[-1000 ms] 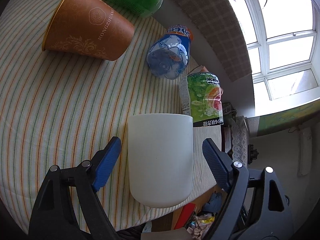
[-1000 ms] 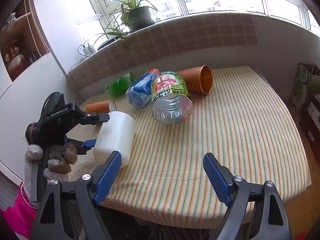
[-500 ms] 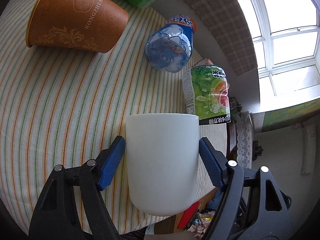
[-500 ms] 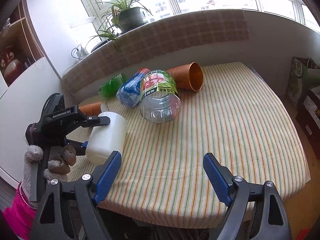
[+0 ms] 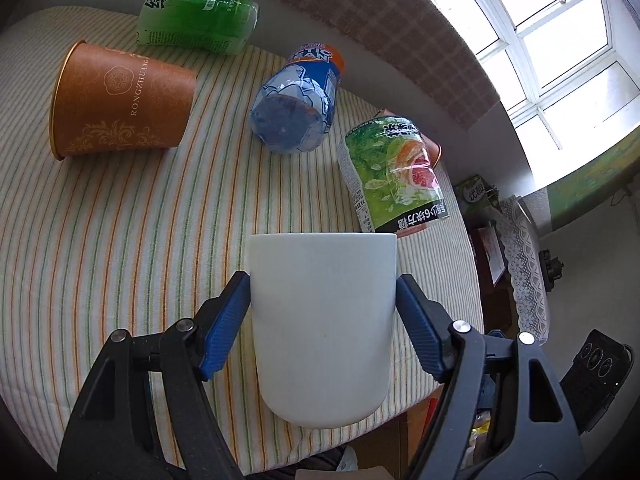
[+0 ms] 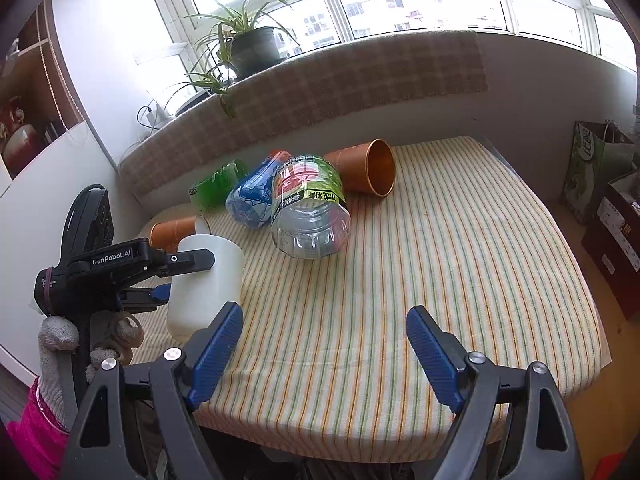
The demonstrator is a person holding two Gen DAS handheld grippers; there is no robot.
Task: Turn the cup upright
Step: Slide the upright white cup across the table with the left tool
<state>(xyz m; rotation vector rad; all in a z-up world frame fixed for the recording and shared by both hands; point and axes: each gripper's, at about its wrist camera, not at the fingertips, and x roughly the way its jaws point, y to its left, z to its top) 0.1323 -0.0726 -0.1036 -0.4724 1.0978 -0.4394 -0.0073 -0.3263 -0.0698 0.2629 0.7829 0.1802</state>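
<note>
A plain white cup [image 5: 324, 320] sits between the blue pads of my left gripper [image 5: 323, 312], which is shut on its sides. In the right wrist view the same cup [image 6: 208, 280] is held on its side, slightly tilted, above the left edge of the striped table [image 6: 440, 260], with the left gripper [image 6: 164, 276] around it. My right gripper [image 6: 324, 344] is open and empty over the table's front edge, to the right of the cup.
Lying on the striped cloth: an orange paper cup [image 5: 120, 108], a green bottle [image 5: 196, 20], a blue bottle [image 5: 296, 100], a green-labelled clear bottle [image 5: 392, 176] and a second orange cup [image 6: 364, 172]. A windowsill with a potted plant [image 6: 248, 48] runs behind.
My left gripper closed its pads onto the white cup, then rotated and lifted it a little. The right gripper barely moved.
</note>
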